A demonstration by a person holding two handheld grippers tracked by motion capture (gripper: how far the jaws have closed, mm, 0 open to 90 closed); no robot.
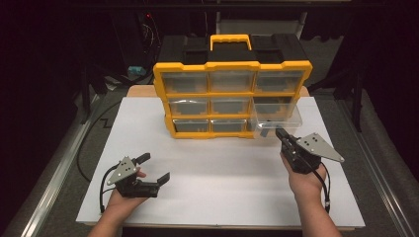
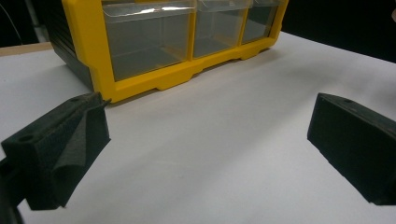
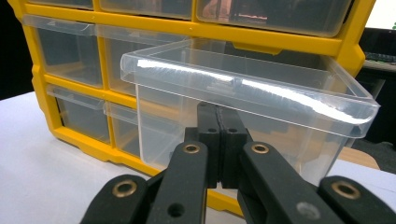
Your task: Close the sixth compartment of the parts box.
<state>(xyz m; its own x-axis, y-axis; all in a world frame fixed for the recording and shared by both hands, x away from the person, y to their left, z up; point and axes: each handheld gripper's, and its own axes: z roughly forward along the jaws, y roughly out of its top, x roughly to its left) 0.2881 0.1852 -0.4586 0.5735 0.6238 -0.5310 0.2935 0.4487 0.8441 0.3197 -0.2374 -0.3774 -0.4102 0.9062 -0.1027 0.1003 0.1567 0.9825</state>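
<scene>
The table (image 1: 148,148) carries a white board, and at its far side stands the yellow organizer (image 1: 232,98), a cabinet with three rows of clear drawers and a handle on top. It looks like the heaviest thing here, and I judge it will stay in place when one drawer slides, but a hard pull low at one corner could drag it forward on the smooth board.

The clear drawer (image 3: 247,107) belongs to the bottom row at the right end of the cabinet and is pulled partly out toward the person. It looks empty, so it should be very light. The plastic is thin, hard and glossy, so I expect it to be slippery and to flex a little. A strong squeeze could crack it, and a crooked pull could jam it in its slot.

The right claw (image 3: 219,140) is pressed together just under the front lip of the drawer, at the front wall. It seems to pinch a small tab there, but the tab itself I cannot see clearly. The middle of the front, under the lip, is in my opinion the best place to hold it, because the drawer then moves straight.

The left claw (image 1: 153,167) rests low over the board, well apart from the cabinet, spread wide and holding nothing.
</scene>
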